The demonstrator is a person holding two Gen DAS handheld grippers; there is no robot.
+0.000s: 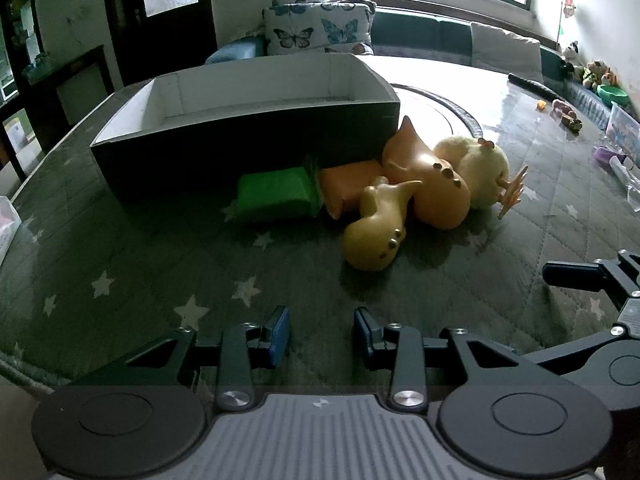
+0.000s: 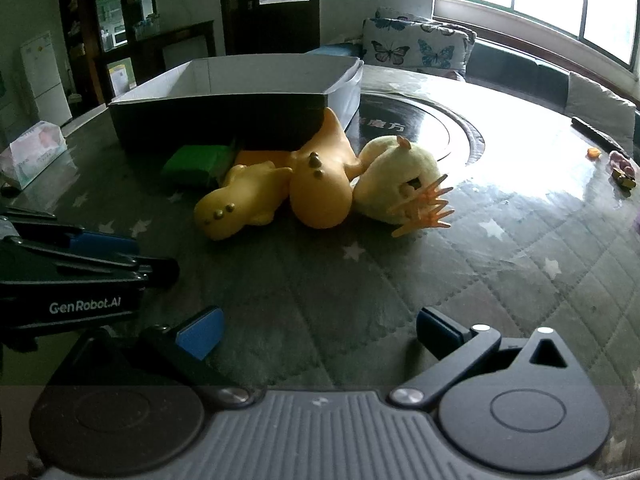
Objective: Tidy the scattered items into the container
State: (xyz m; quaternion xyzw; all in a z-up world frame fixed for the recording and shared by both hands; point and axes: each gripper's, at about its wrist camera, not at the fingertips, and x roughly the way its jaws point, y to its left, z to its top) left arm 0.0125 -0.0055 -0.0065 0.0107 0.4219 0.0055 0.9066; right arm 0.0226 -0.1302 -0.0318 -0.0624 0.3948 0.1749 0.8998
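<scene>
A dark box with a white inside (image 1: 248, 136) (image 2: 224, 114) stands on the star-patterned cloth. In front of it lie a green packet (image 1: 276, 196) (image 2: 196, 162), an orange packet (image 1: 348, 188) (image 2: 260, 158), a small yellow toy (image 1: 376, 228) (image 2: 240, 206), a larger orange-yellow toy (image 1: 428, 180) (image 2: 320, 184) and a fuzzy yellow chick with orange feet (image 1: 480, 172) (image 2: 396, 180). My left gripper (image 1: 322, 334) is open and empty, short of the small yellow toy. My right gripper (image 2: 320, 330) is open wide and empty, short of the toys.
A tissue pack (image 2: 34, 152) lies at the left. A black round turntable (image 2: 420, 128) sits behind the toys. Small toys and a green bowl (image 1: 612, 94) lie at the far right. Butterfly cushions (image 1: 316, 28) and a bench sit behind the table.
</scene>
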